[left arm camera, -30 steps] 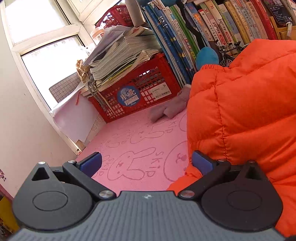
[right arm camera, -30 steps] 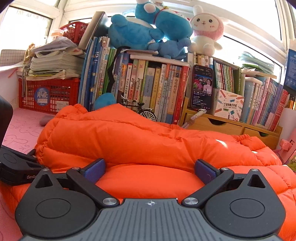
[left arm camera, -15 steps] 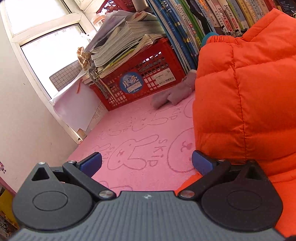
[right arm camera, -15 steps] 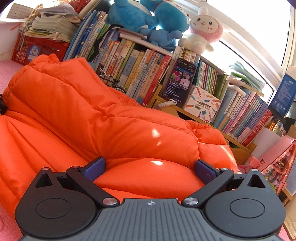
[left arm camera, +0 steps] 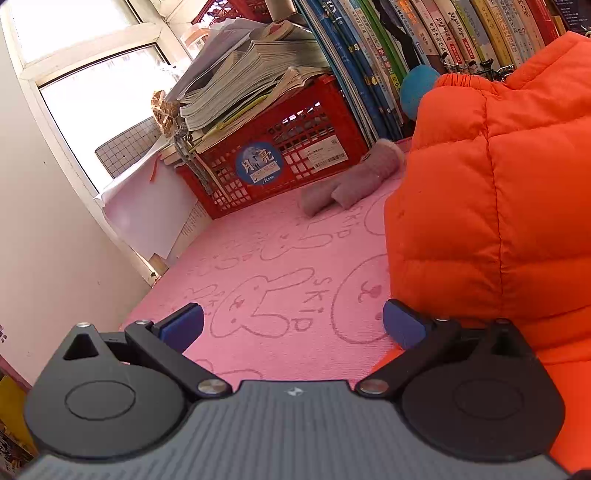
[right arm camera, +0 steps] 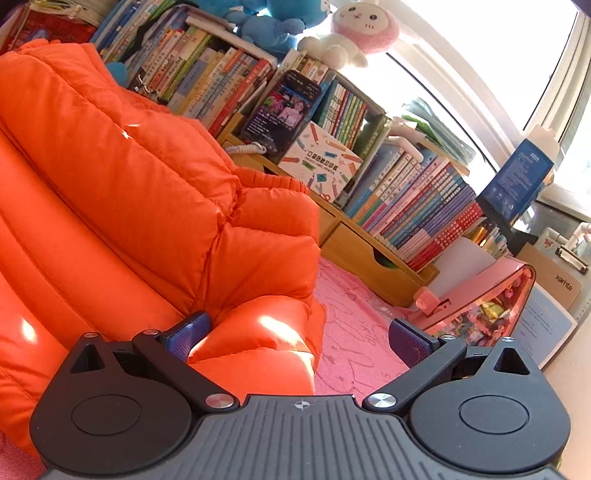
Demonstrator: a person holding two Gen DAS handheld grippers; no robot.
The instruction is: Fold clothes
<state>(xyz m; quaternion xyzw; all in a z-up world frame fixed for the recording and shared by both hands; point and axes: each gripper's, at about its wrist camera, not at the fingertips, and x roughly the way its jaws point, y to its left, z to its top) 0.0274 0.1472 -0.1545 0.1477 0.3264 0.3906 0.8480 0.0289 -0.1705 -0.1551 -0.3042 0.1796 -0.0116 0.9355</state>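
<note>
A puffy orange down jacket (left arm camera: 491, 206) lies on the pink bunny-print mat (left arm camera: 266, 266) and fills the right of the left wrist view. My left gripper (left arm camera: 291, 326) is open over the bare mat, just left of the jacket's edge, holding nothing. In the right wrist view the same jacket (right arm camera: 122, 206) covers the left half, folded over itself with an elastic cuff (right arm camera: 273, 182) on top. My right gripper (right arm camera: 299, 336) is open at the jacket's right end; a bulge of orange fabric sits between its fingers, ungripped.
A red crate (left arm camera: 280, 162) stacked with papers and a rolled pink cloth (left arm camera: 347, 184) sit at the mat's far left. Rows of books (right arm camera: 417, 206), a wooden drawer shelf (right arm camera: 369, 254) and plush toys (right arm camera: 354, 29) line the back. A pink case (right arm camera: 480, 291) stands right.
The left gripper has drawn left, off the jacket, over bare mat. The right gripper has swung right along the jacket to its right end. Both stay open.
</note>
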